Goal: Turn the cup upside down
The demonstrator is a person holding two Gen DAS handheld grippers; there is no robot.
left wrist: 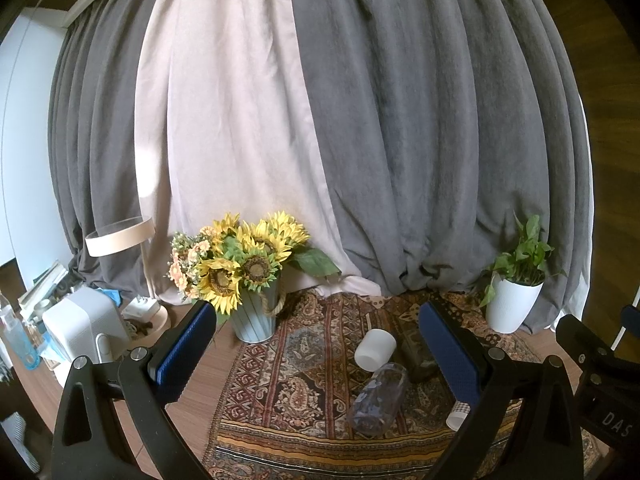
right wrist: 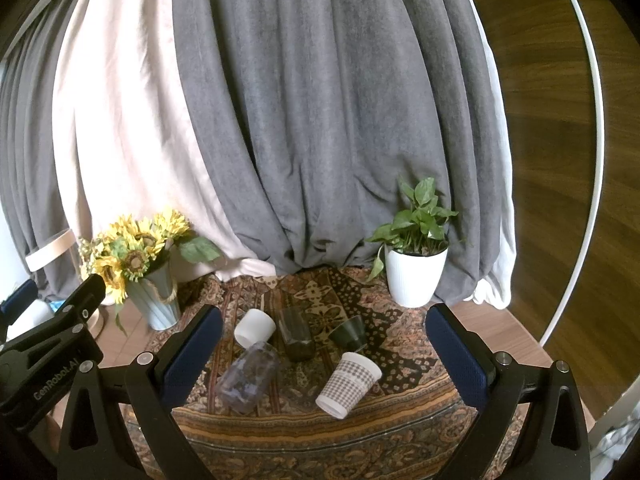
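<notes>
Several cups lie on their sides on a patterned cloth (right wrist: pixel 280 432). A white cup (right wrist: pixel 255 327) lies at the back left, also seen in the left wrist view (left wrist: pixel 375 349). A clear bluish cup (right wrist: pixel 249 377) lies in front of it, also in the left wrist view (left wrist: pixel 378 398). A dark glass (right wrist: pixel 296 339), a dark green cup (right wrist: pixel 349 333) and a checked paper cup (right wrist: pixel 348 385) lie to the right. My left gripper (left wrist: pixel 316 356) is open and empty above the cloth. My right gripper (right wrist: pixel 324 360) is open and empty, with the cups between its fingers in view.
A sunflower bouquet in a pale blue vase (left wrist: pixel 256 312) stands at the back left, also in the right wrist view (right wrist: pixel 158 300). A white potted plant (right wrist: pixel 414 276) stands at the back right. Grey and beige curtains hang behind. A white appliance (left wrist: pixel 82 328) sits at the left.
</notes>
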